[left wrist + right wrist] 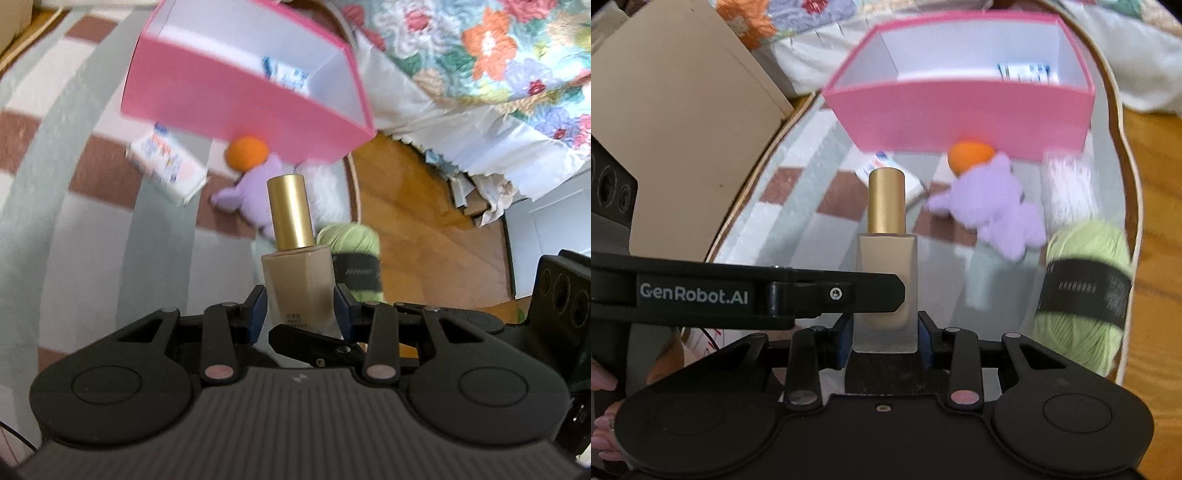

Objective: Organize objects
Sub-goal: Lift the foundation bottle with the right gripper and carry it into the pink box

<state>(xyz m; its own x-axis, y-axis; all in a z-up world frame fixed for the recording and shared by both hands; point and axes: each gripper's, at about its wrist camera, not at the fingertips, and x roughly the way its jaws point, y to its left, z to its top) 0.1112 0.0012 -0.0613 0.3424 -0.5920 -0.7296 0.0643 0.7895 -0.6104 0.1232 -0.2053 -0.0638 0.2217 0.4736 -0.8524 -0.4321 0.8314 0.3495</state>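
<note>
**Both grippers closed on one bottle**

Nearest the lens: black linkage and blue pads (257, 309) of the left gripper (300, 308), pressed against both sides of a foundation bottle (298, 275) with a gold cap (289, 211). Held upright, off the rug (92, 229).

Same bottle (886, 291) seen from the right gripper (885, 338), blue pads (924, 341) snug on its frosted base. Crossing from the left, a black finger of the left gripper (827, 293), marked GenRobot.AI, tip touching the bottle's side. Clamped by both grippers at once, then.

Farther off, a pink box (960, 114) with a white interior, open on top, resting on the checked rug (798, 229); inside at the right end, a small blue-and-white printed pack (1025, 72). Just near of the box: an orange ball (971, 155) touching a purple plush toy (997, 203), and a white printed carton (166, 166) lying flat to the left. Right of the toy, something pale and fluffy (1067, 184), too blurred to name. Near right, a green yarn ball (1086, 291) with a black paper band.

Beyond the rug's edge, wooden floor (413, 206) and a flowered quilt (498, 48) on the far right; a tan cardboard box (683, 122) on the left.
</note>
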